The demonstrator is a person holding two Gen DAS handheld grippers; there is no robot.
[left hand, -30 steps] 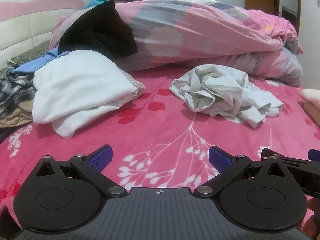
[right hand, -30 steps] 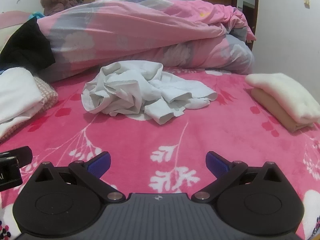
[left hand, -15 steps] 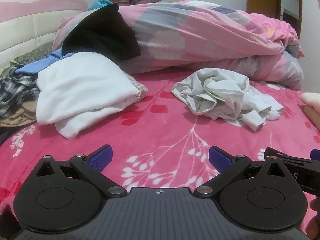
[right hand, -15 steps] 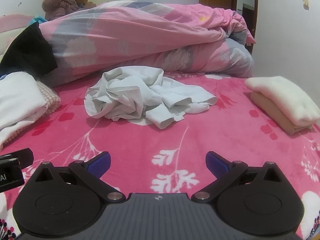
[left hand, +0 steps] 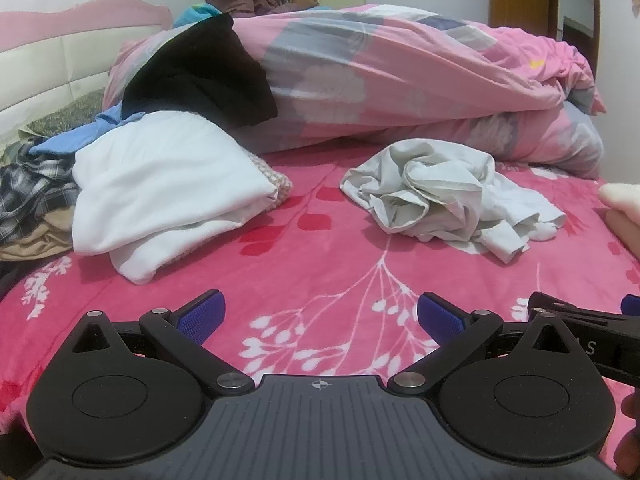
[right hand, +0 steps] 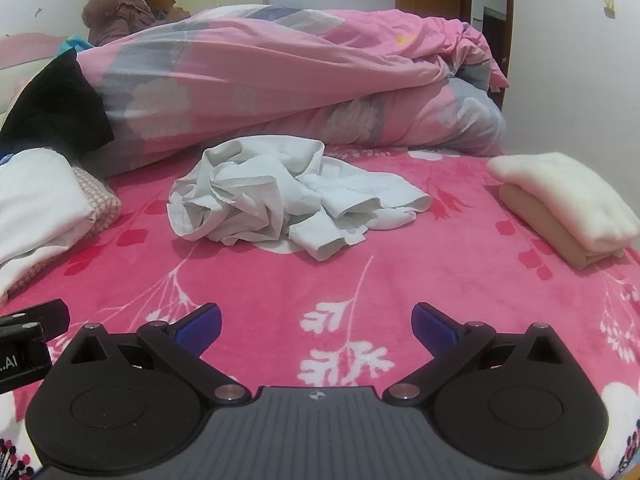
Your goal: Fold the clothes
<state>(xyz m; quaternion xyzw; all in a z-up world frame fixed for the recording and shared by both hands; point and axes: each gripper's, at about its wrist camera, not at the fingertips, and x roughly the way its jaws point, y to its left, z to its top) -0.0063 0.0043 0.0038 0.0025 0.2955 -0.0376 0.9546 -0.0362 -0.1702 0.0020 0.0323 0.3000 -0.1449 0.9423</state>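
Two grippers hover low over a pink floral bedspread (right hand: 280, 280), and you hold both with the blue fingers spread wide and nothing between them. Ahead of your left gripper (left hand: 320, 316), beyond its right finger, lies the crumpled pale shirt (left hand: 448, 196), well apart from the fingertips. Your right gripper (right hand: 316, 320) faces the same shirt (right hand: 280, 196), which sits beyond its left finger, a cuffed sleeve trailing toward you. Off past your left gripper's left finger, a heap of unsorted laundry (left hand: 160, 184) rises, topped by a white garment with a black garment (left hand: 200, 76) behind it. Past your right gripper's right finger, a folded stack (right hand: 560, 204) rests on the bedspread, cream cloth over tan. Behind the shirt, a bundled pink quilt (right hand: 280, 80) spans the bed, and a seated person (right hand: 132, 4) shows beyond it. Your right gripper's body edges into the left camera's lower right corner.
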